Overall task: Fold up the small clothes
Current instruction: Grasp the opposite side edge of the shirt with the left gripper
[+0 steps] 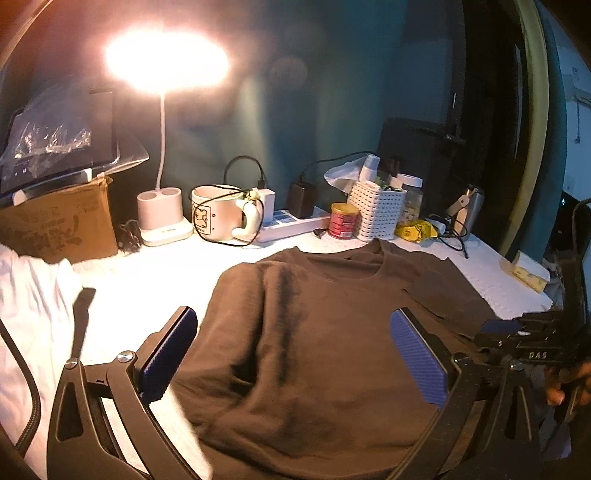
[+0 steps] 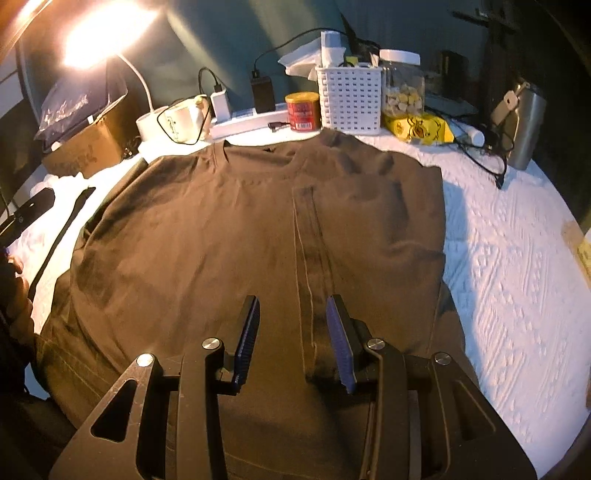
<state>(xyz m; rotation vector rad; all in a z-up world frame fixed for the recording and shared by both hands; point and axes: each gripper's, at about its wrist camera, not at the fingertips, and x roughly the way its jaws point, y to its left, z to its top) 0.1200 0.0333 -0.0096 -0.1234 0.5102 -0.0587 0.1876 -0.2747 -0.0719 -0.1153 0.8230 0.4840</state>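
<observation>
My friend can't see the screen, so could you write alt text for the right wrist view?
A brown T-shirt lies spread on a white textured table cover, with the open right tongs above its lower part, holding nothing. Along the back stand a lit desk lamp, a mug, a red tin and a white basket.

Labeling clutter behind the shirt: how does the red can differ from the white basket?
The red can is round, solid-walled and low; the white basket is boxy, perforated with rows of slots and taller. The can looks closed on top; the basket is open, with items sticking out. Both stand upright along the back, just beyond the brown shirt's collar.
</observation>
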